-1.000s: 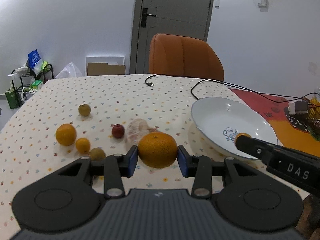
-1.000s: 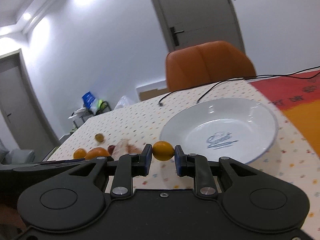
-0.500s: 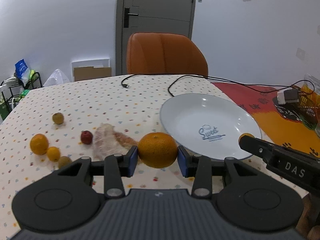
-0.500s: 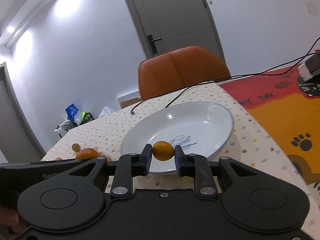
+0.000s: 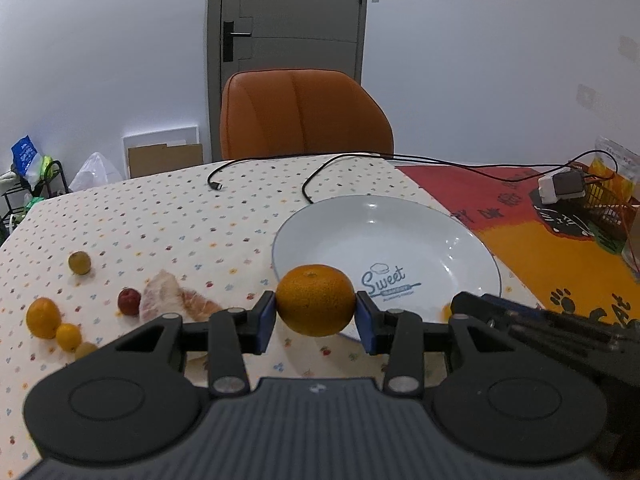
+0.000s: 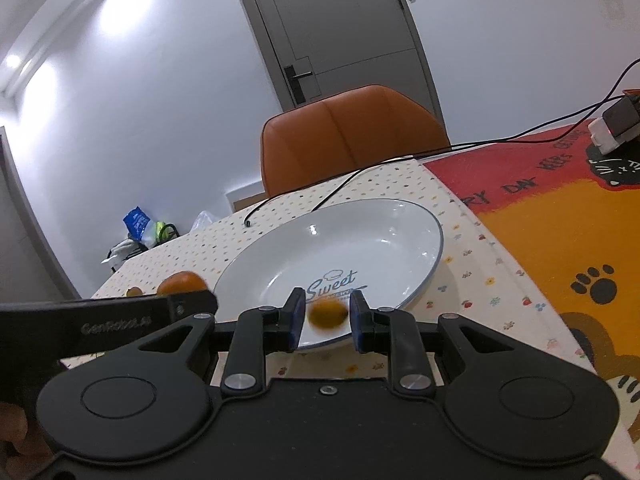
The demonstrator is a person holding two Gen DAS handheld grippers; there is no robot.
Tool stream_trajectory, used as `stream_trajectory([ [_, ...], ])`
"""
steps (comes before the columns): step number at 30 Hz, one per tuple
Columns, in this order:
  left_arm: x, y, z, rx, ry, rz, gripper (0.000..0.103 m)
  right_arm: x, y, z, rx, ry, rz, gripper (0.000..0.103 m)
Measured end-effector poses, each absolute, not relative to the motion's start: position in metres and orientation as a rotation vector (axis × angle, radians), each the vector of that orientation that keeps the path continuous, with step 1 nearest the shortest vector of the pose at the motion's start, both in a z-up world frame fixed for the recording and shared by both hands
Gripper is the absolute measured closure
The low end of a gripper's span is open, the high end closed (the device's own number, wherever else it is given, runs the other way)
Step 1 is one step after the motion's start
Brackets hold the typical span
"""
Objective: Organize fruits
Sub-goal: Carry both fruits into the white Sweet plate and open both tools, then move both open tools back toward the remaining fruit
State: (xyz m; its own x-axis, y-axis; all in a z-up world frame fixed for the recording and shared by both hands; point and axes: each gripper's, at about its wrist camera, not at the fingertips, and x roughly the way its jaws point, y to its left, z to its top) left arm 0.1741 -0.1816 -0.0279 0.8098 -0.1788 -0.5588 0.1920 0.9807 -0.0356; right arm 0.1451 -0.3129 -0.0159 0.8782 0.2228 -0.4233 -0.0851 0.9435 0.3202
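My left gripper (image 5: 316, 317) is shut on a large orange (image 5: 315, 300) and holds it above the near left rim of the white "Sweet" plate (image 5: 400, 232). In the right wrist view the right gripper (image 6: 325, 320) hovers over the plate's (image 6: 360, 236) near rim. A small orange fruit (image 6: 329, 314) sits blurred between its blue pads, with a thin gap on its left side, so the jaws look slightly parted. The right gripper (image 5: 520, 322) also shows at the plate's near right edge, and the left gripper's side (image 6: 120, 316) shows with the large orange (image 6: 180, 282).
Left of the plate on the dotted tablecloth lie an orange (image 5: 42, 317), two smaller fruits (image 5: 68, 336), a red fruit (image 5: 129, 301), an olive-coloured fruit (image 5: 79, 262) and a peeled pomelo piece (image 5: 168, 300). A black cable (image 5: 320, 172), a charger (image 5: 560, 188) and an orange chair (image 5: 304, 116) are behind.
Both grippers have moved right, toward the plate. The small fruit, firmly clamped before, now sits lower between the right pads and is blurred.
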Motion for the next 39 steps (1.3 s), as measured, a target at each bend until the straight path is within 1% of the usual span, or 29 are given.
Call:
stream_trajectory([
  [1, 0.175, -0.182, -0.028, 0.022, 0.594, -0.201, 0.062, 0.144, -0.313, -0.016, 0.300, 0.470, 0.161, 0.075],
  [9, 0.182, -0.189, -0.025, 0.013, 0.596, -0.209, 0.062, 0.136, -0.320, -0.013, 0.311, 0.465, 0.146, 0.072],
  [14, 0.179, -0.190, -0.020, 0.018, 0.561, -0.199, 0.058, 0.131, -0.320, -0.014, 0.313, 0.468, 0.135, 0.065],
  [18, 0.176, -0.186, -0.019, 0.016, 0.566, -0.178, 0.054, 0.132, -0.321, -0.013, 0.317, 0.475, 0.133, 0.062],
  [20, 0.174, -0.181, -0.018, 0.011, 0.569, -0.169, 0.049, 0.131, -0.319, -0.013, 0.313, 0.473, 0.133, 0.055],
  [21, 0.173, -0.179, -0.018, 0.008, 0.570, -0.164, 0.046, 0.130, -0.319, -0.012, 0.310, 0.471, 0.130, 0.054],
  [23, 0.170, -0.173, -0.018, 0.004, 0.570, -0.153, 0.044, 0.129, -0.317, -0.011, 0.305, 0.467, 0.127, 0.049],
  [25, 0.166, -0.167, -0.019, 0.007, 0.570, -0.143, 0.041, 0.128, -0.315, -0.010, 0.302, 0.465, 0.129, 0.047],
  [28, 0.160, -0.157, -0.020, 0.001, 0.573, -0.119, 0.036, 0.128, -0.313, -0.010, 0.297, 0.465, 0.128, 0.040],
  [31, 0.152, -0.144, -0.019, -0.011, 0.572, -0.093, 0.031, 0.127, -0.310, -0.007, 0.294, 0.467, 0.130, 0.038],
  [33, 0.146, -0.136, -0.019, -0.016, 0.572, -0.069, 0.027, 0.125, -0.307, -0.005, 0.298, 0.463, 0.134, 0.034],
  [35, 0.142, -0.128, -0.019, -0.026, 0.567, -0.058, 0.025, 0.121, -0.303, -0.003, 0.300, 0.454, 0.135, 0.023],
  [37, 0.137, -0.120, -0.018, -0.031, 0.563, -0.044, 0.023, 0.119, -0.298, 0.000, 0.292, 0.449, 0.137, 0.018],
  [39, 0.132, -0.113, -0.017, -0.027, 0.558, -0.011, 0.019, 0.117, -0.291, 0.002, 0.279, 0.447, 0.144, 0.015],
])
